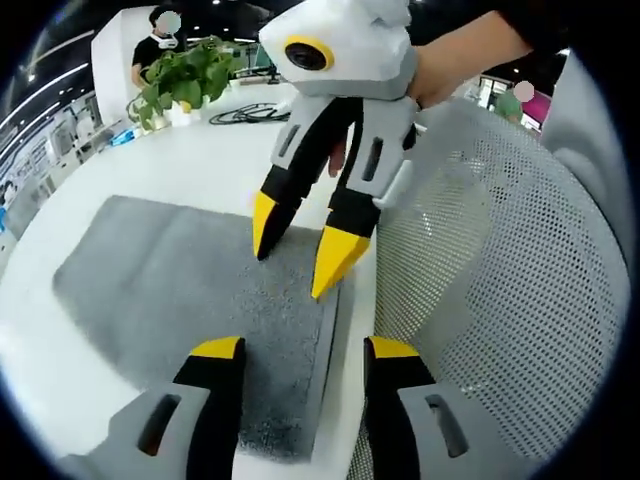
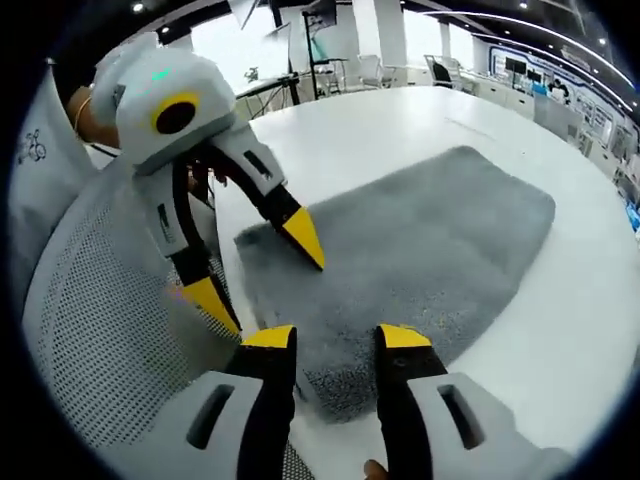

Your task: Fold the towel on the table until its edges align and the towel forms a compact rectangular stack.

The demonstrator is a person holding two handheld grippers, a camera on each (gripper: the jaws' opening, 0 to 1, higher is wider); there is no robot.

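A grey towel [image 1: 170,270] lies flat on the white table [image 1: 200,150], one short edge close to the table's rim beside a chair. My left gripper [image 1: 304,350] is open above that edge, nothing between its jaws. My right gripper [image 1: 302,245] reaches in from above, also open, its yellow tips just over the same edge of the towel. In the right gripper view, the right gripper [image 2: 336,340] hovers open over the towel's [image 2: 420,240] near corner, and the left gripper [image 2: 258,270] comes in from the left, open, one tip over the towel, the other off the table [image 2: 400,120].
A white mesh chair back [image 1: 500,280] stands against the table edge, seen also in the right gripper view [image 2: 110,330]. At the table's far side are a potted plant [image 1: 185,80], black cables [image 1: 250,113] and a person [image 1: 155,45]. Bare table surrounds the towel.
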